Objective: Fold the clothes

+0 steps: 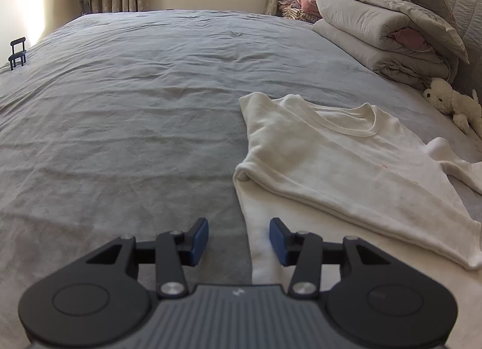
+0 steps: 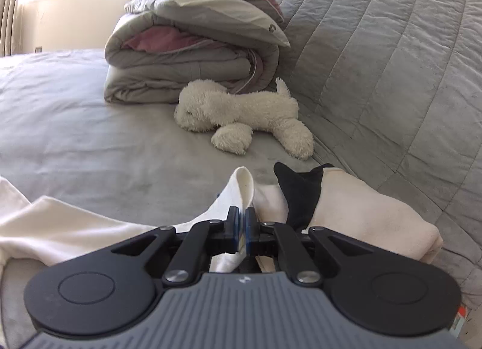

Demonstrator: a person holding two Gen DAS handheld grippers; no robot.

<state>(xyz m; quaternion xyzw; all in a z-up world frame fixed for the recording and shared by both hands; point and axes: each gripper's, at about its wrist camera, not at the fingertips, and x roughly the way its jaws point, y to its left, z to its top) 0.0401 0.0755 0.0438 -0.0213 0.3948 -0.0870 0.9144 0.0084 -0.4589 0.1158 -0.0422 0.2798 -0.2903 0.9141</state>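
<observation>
Left wrist view: left gripper (image 1: 239,240) at 6 o'clock, jaws spread, nothing between them, over the grey bedsheet (image 1: 126,114). White shirt (image 1: 337,165) lies partly folded at 3 o'clock; folded duvet (image 1: 388,26) at 1 o'clock. Right wrist view: right gripper (image 2: 242,226) at 6 o'clock, jaws pressed together, pinching a white sleeve (image 2: 238,195). Plush dog (image 2: 241,114) at 12 o'clock; black cloth (image 2: 301,195) just right.
</observation>
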